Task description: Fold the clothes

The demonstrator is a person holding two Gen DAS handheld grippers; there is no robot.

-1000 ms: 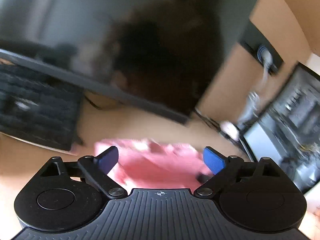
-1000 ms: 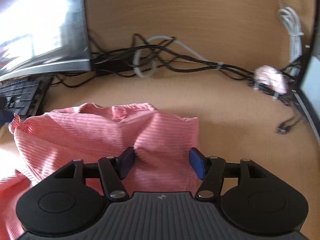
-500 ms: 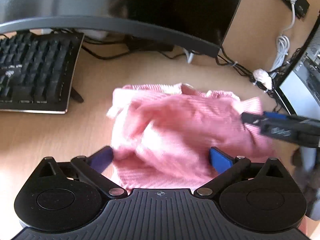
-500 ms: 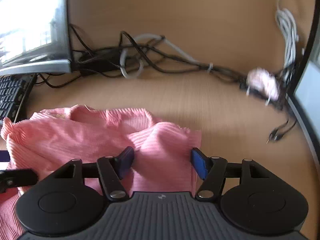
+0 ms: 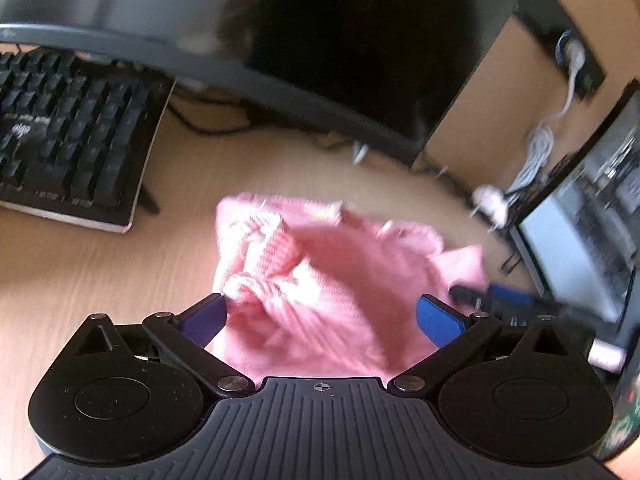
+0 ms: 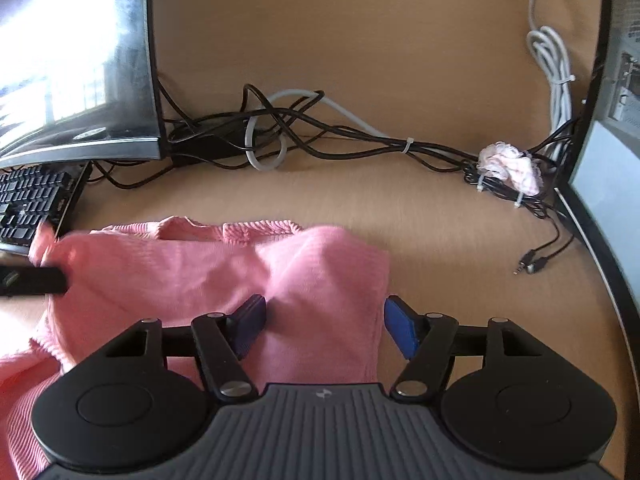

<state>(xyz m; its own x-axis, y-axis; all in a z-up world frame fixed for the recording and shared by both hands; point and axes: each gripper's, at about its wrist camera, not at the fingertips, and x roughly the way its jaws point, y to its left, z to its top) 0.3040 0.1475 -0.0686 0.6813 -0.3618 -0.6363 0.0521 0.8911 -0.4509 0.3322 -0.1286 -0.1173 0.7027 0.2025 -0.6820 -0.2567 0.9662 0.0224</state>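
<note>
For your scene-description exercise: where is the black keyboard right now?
The black keyboard lies on the wooden desk at the left of both wrist views, under the curved monitor and left of the pink knitted garment.

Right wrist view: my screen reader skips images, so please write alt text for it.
Open right tongs straddle a rumpled pink ribbed garment on a wooden desk. Behind lie tangled cables, with a monitor and keyboard at left.

A light wooden desk [image 6: 440,216] was seen, on which a crumpled pink ribbed garment [image 6: 224,276] was spread, with a black keyboard [image 6: 32,200] to its left, tangled cables [image 6: 320,136] behind it, and loose audio plugs [image 6: 532,266] to its right.
</note>
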